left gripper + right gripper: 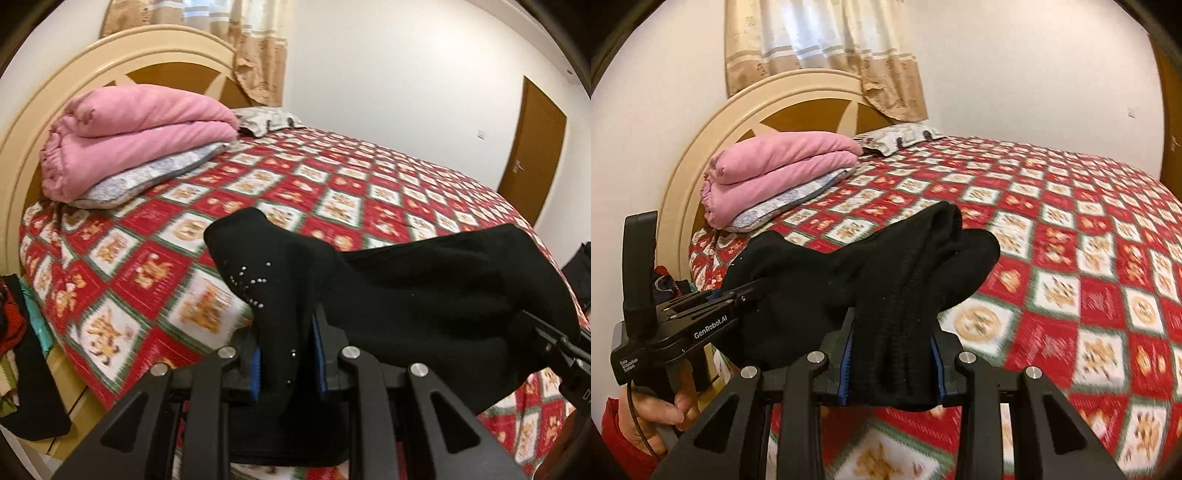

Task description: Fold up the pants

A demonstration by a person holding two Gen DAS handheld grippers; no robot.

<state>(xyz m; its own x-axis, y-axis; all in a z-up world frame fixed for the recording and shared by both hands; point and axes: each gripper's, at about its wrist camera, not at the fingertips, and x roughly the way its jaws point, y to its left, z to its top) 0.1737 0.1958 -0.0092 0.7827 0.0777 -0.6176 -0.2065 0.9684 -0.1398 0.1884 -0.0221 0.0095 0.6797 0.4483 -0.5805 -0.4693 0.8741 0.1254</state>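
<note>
Black pants (424, 280) with small rhinestones hang bunched above the red patterned bed, stretched between both grippers. My left gripper (288, 354) is shut on one end of the pants, cloth pinched between its blue pads (255, 373). My right gripper (892, 365) is shut on the ribbed end of the pants (905, 280). In the right wrist view the left gripper (731, 295) shows at the left, held by a hand. In the left wrist view the right gripper's body (554, 343) shows at the right edge, its fingertips hidden by cloth.
The bed (332, 192) has a red, white and green quilt. A folded pink blanket (129, 136) on a pillow lies by the round headboard (110, 62). A second pillow (266, 118) is at the far side. A brown door (532, 147) is right. Clothes (22, 350) hang at the left.
</note>
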